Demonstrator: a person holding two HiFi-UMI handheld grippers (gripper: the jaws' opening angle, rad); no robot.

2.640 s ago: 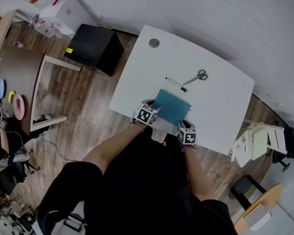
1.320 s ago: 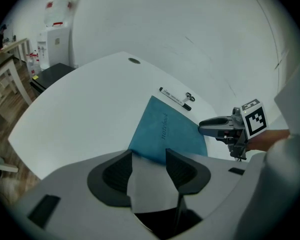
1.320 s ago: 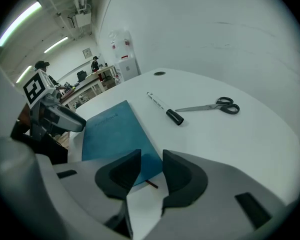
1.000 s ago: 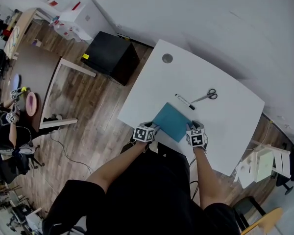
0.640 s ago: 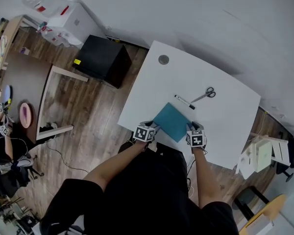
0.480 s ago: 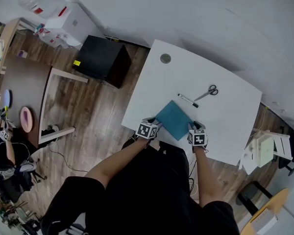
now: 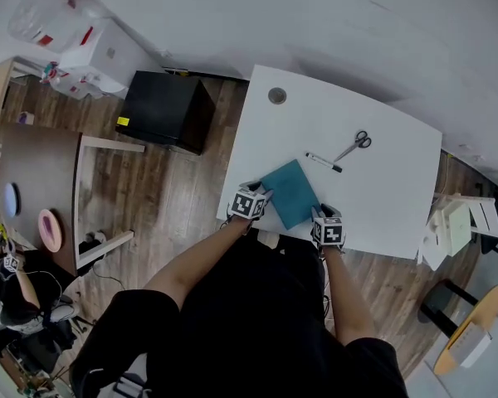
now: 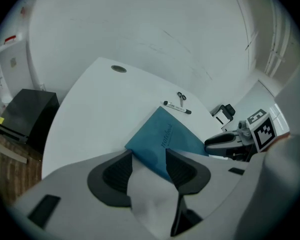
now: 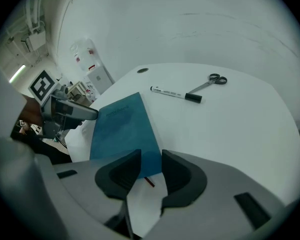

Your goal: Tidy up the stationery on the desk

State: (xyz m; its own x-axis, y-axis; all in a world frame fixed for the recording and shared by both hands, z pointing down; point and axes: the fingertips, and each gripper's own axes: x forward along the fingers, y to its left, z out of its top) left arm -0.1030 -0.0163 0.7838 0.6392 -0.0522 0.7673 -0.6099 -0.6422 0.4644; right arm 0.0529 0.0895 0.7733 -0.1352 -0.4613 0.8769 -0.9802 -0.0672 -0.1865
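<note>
A teal notebook [image 7: 290,193] lies at an angle near the front edge of the white desk [image 7: 382,197]. My left gripper [image 7: 262,191] is at its left corner and my right gripper [image 7: 322,213] is at its near right corner. In the left gripper view the notebook [image 8: 165,136] has a corner wedged between the narrowly spaced jaws of that gripper [image 8: 149,156]. In the right gripper view the notebook's [image 9: 122,126] near end sits between the close-set jaws of the right gripper [image 9: 151,164], with a red ribbon [image 9: 148,182] below. Beyond lie a marker [image 7: 324,162] and scissors [image 7: 353,146].
A round cable grommet [image 7: 276,95] sits at the desk's far left corner. On the wooden floor to the left stand a black cabinet [image 7: 162,109] and a brown table [image 7: 33,164]. A white rack [image 7: 456,222] stands off the desk's right end.
The notebook has turned clockwise on the desk, with both grippers staying at its corners. The marker and scissors have not moved. The head camera has shifted.
</note>
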